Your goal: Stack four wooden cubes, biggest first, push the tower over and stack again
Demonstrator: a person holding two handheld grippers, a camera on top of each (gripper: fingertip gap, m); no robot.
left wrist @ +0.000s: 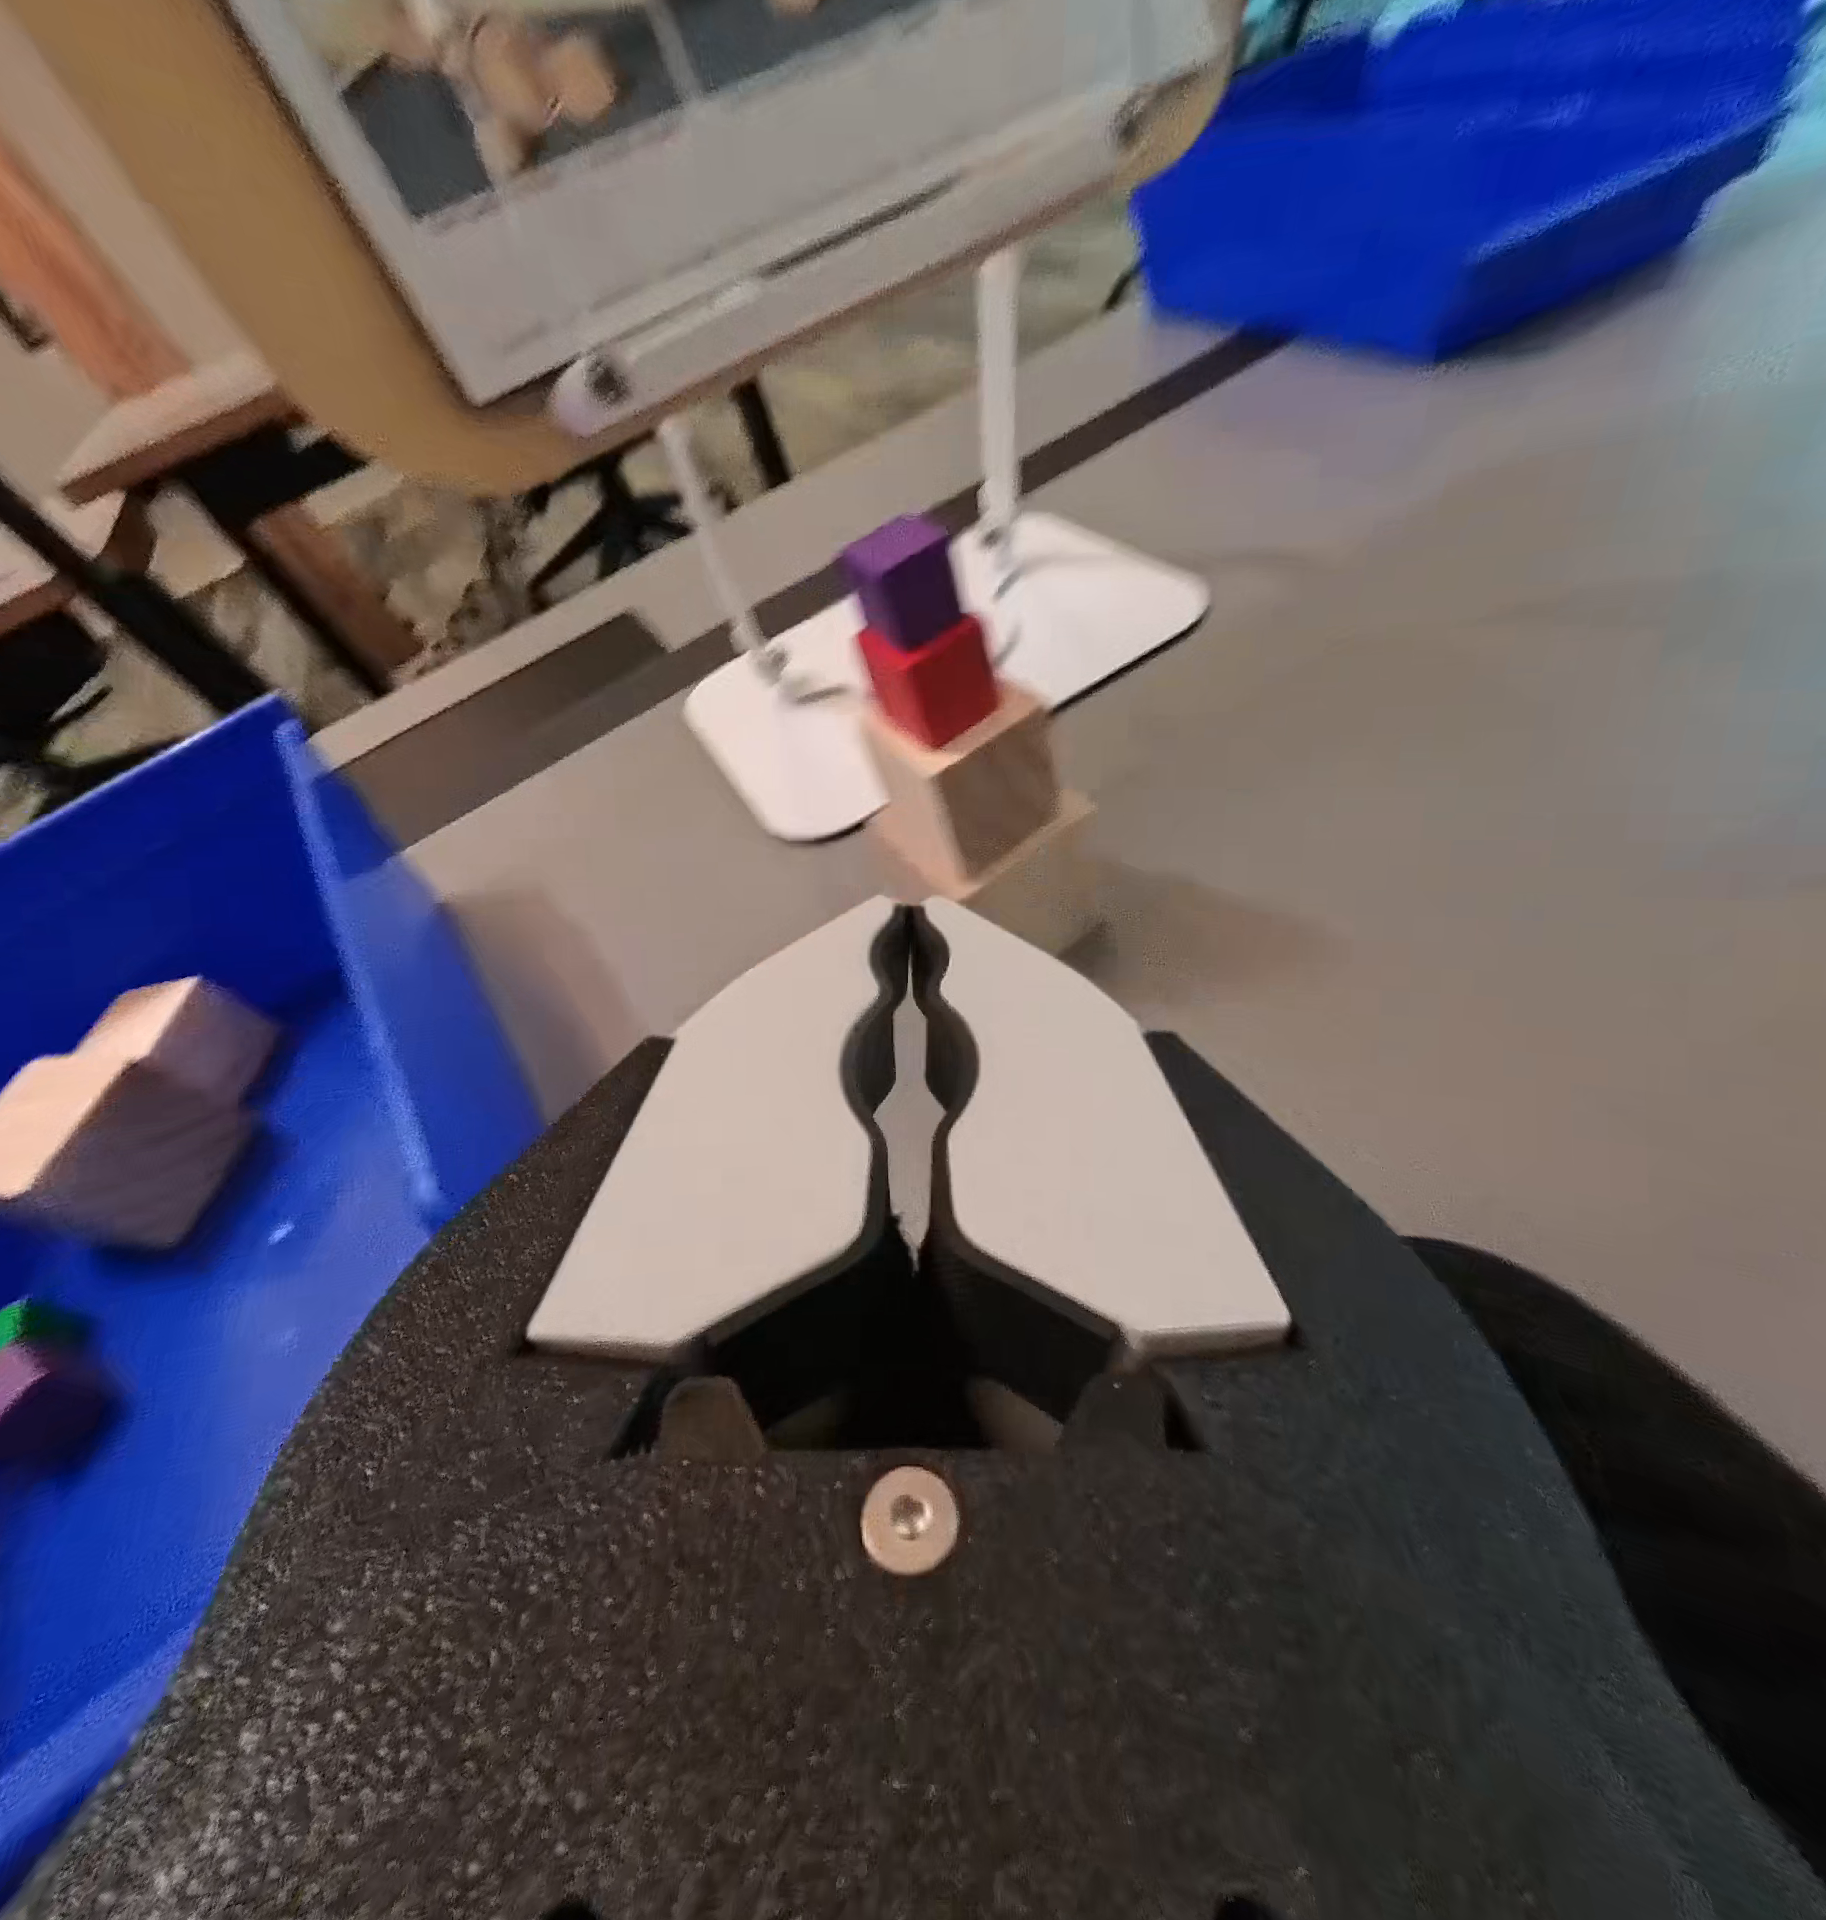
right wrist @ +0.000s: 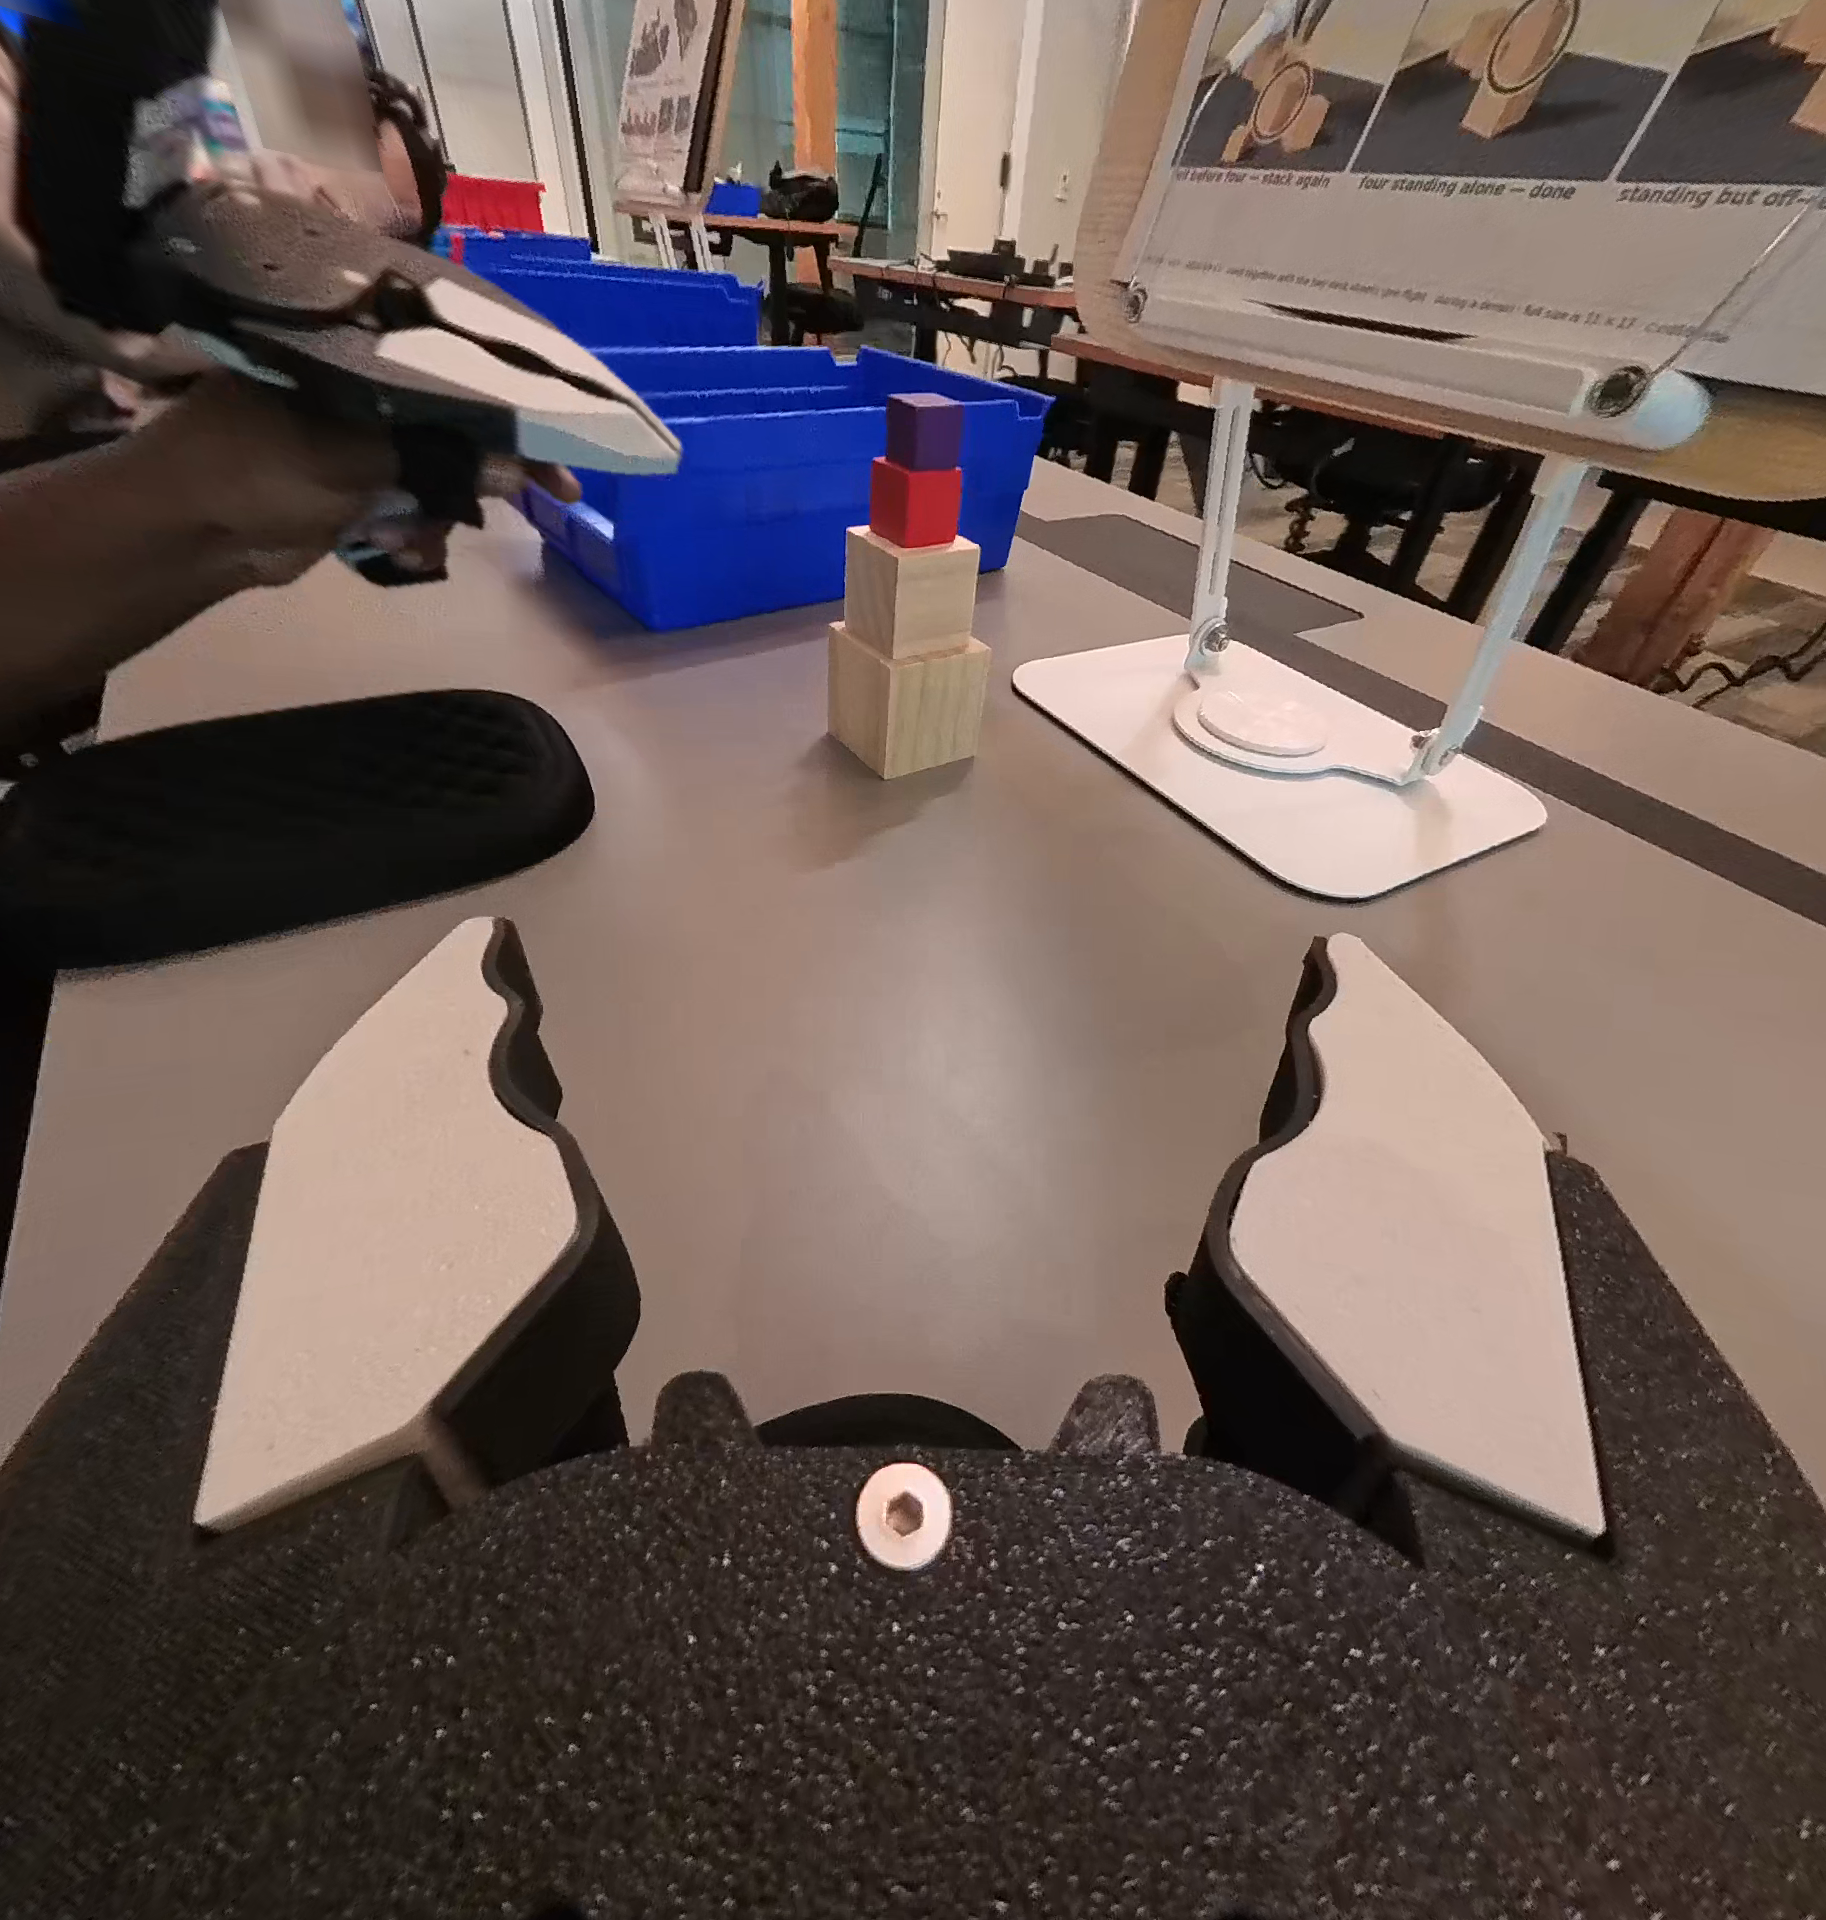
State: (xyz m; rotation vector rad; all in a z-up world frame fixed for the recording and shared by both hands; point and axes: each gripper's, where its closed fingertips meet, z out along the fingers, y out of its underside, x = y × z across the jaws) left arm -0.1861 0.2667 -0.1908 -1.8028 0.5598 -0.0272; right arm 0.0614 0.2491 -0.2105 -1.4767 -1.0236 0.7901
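A tower of four cubes stands on the grey table [right wrist: 888,1039]: a large plain wooden cube [right wrist: 909,707] at the bottom, a smaller wooden cube [right wrist: 911,594] on it, then a red cube [right wrist: 916,504], then a purple cube [right wrist: 924,431] on top. The tower also shows in the left wrist view [left wrist: 961,748], blurred. My left gripper [left wrist: 909,914] is shut with nothing between its pads, just short of the tower; it also shows in the right wrist view [right wrist: 618,436], left of the tower and level with its top. My right gripper [right wrist: 909,945] is open and empty, well in front of the tower.
A blue bin [right wrist: 784,520] stands behind the tower. Another blue bin [left wrist: 161,935] at the left holds a wooden block [left wrist: 130,1112] and small coloured cubes [left wrist: 15,1382]. A white stand [right wrist: 1283,769] with a picture board is at the right. A black pad [right wrist: 265,810] lies at the left. One gripper's finger ends stand about 25 centimeters off the other's.
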